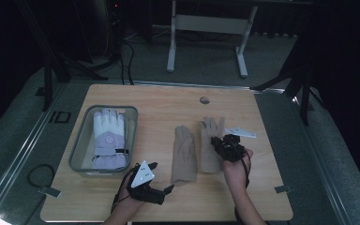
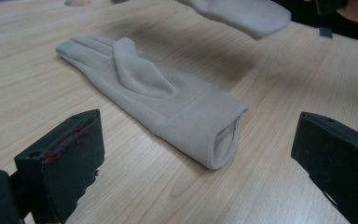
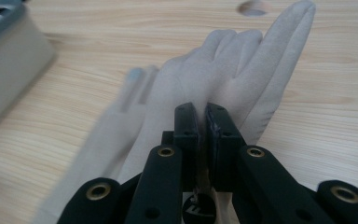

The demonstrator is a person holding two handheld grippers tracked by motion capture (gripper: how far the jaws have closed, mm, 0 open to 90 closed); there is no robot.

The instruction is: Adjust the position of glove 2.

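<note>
Overhead, 2 beige gloves lie side by side on the wooden surface [image 1: 159, 101]; the right tongs [image 1: 226, 146] pinch the right glove [image 1: 210, 145], while the left tongs [image 1: 157, 178] hover spread near the left glove [image 1: 183, 154]. A white glove [image 1: 108, 138] sits in a grey bin [image 1: 77, 150]. Next, the left gripper view shows wide-apart jaws facing the left glove's [image 2: 168, 107] cuff. Finally, the right gripper view shows jaws pressed together on the right glove [image 3: 242, 74].
</note>
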